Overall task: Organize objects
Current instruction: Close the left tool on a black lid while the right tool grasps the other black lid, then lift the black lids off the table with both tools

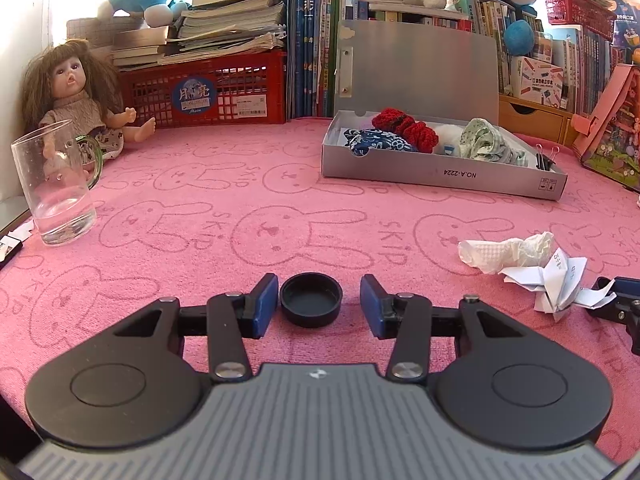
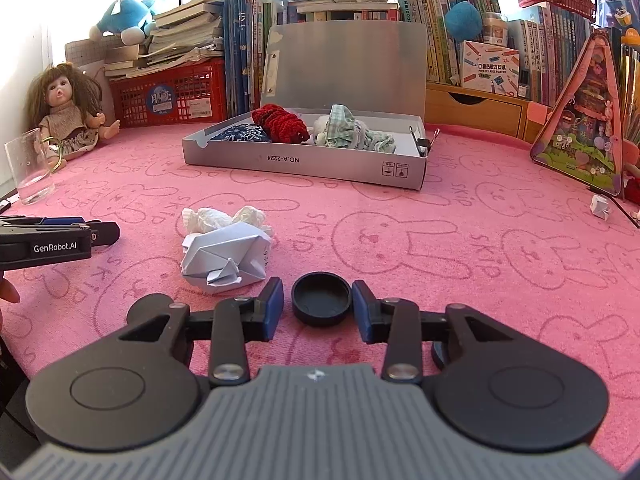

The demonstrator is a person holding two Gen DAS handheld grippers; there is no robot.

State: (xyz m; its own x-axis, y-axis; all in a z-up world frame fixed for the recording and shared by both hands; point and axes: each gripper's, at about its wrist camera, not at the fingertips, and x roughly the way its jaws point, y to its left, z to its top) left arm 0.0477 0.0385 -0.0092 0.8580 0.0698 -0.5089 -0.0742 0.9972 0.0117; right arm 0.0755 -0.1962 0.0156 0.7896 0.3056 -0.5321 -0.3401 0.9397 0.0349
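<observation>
On the pink cloth (image 1: 208, 168) a glass (image 1: 60, 184) stands far left, a doll (image 1: 76, 92) seated behind it. The left gripper (image 1: 319, 302) lies low with a black cap (image 1: 311, 306), hollow up, between its pads; the left pad is just beside the rim and the right pad stands apart, so it is narrow but not gripping. Crumpled paper (image 1: 532, 268) lies to the right, the open box (image 1: 440, 172) behind. The right view alone shows the right gripper (image 2: 318, 300) around a second cap (image 2: 322, 300); the right pad touches the rim and the left is just short of it. That view hides the first cap behind the left gripper's side; only it shows a paper scrap (image 2: 600, 207) far right.
</observation>
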